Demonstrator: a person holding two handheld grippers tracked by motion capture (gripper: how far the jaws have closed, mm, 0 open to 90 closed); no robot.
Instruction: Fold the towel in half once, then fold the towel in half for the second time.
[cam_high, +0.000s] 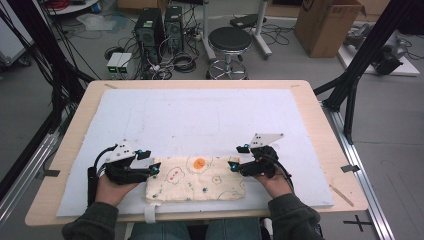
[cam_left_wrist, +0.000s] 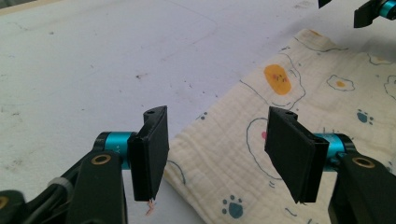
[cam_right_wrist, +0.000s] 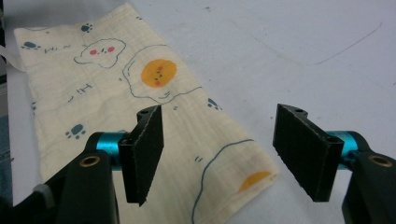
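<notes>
A folded cream cloth (cam_high: 195, 179) printed with fried eggs and paw marks lies flat on the white mat (cam_high: 200, 115), close to the table's front edge. My left gripper (cam_high: 152, 162) hovers at the cloth's left end with its jaws wide apart. In the left gripper view the cloth's corner (cam_left_wrist: 289, 116) lies below and between the jaws of that gripper (cam_left_wrist: 219, 154), untouched by the pads. My right gripper (cam_high: 238, 157) sits at the cloth's right end, open too. In the right gripper view the cloth (cam_right_wrist: 140, 88) lies beneath the spread jaws of the gripper (cam_right_wrist: 219, 154), which grip nothing.
The mat covers most of the wooden table (cam_high: 75, 130). A thin wooden stick (cam_high: 341, 195) lies near the table's front right corner, and a white strap (cam_high: 151, 212) hangs over the front edge. Beyond the table stand a stool (cam_high: 229, 42), computer towers (cam_high: 160, 30) and a cardboard box (cam_high: 325, 25).
</notes>
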